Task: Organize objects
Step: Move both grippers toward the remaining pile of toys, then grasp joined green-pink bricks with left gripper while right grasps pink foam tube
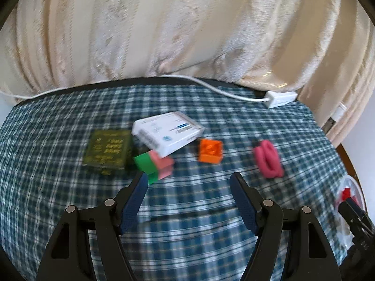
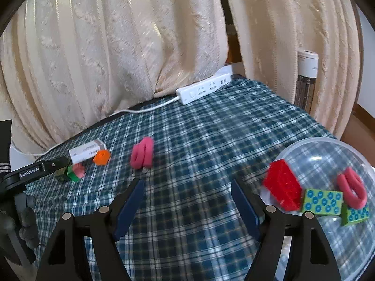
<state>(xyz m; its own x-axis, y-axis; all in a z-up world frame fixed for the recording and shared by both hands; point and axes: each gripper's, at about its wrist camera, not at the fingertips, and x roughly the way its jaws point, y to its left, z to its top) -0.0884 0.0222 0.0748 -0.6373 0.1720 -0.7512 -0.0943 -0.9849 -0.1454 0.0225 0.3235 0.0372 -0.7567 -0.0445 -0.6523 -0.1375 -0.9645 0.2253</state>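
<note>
Several items lie on the checked tablecloth (image 1: 187, 222): a dark green box (image 1: 107, 151), a white carton (image 1: 167, 131) leaning on a green-and-pink block (image 1: 153, 164), an orange brick (image 1: 210, 151) and a pink looped band (image 1: 268, 159). My left gripper (image 1: 188, 180) hovers open just in front of the block and brick, nothing between its fingers. My right gripper (image 2: 187, 183) is also open and empty, left of a clear bowl (image 2: 328, 141). The bowl holds a red block (image 2: 282, 194), two green dotted blocks (image 2: 322, 202) and a red band (image 2: 351, 187).
Cream curtains (image 2: 117, 58) hang right behind the table. A white power strip (image 2: 204, 89) and its cable lie along the far edge. A tall white appliance (image 2: 307, 79) stands past the right corner. The pink looped band (image 2: 142, 152) lies ahead of the right gripper.
</note>
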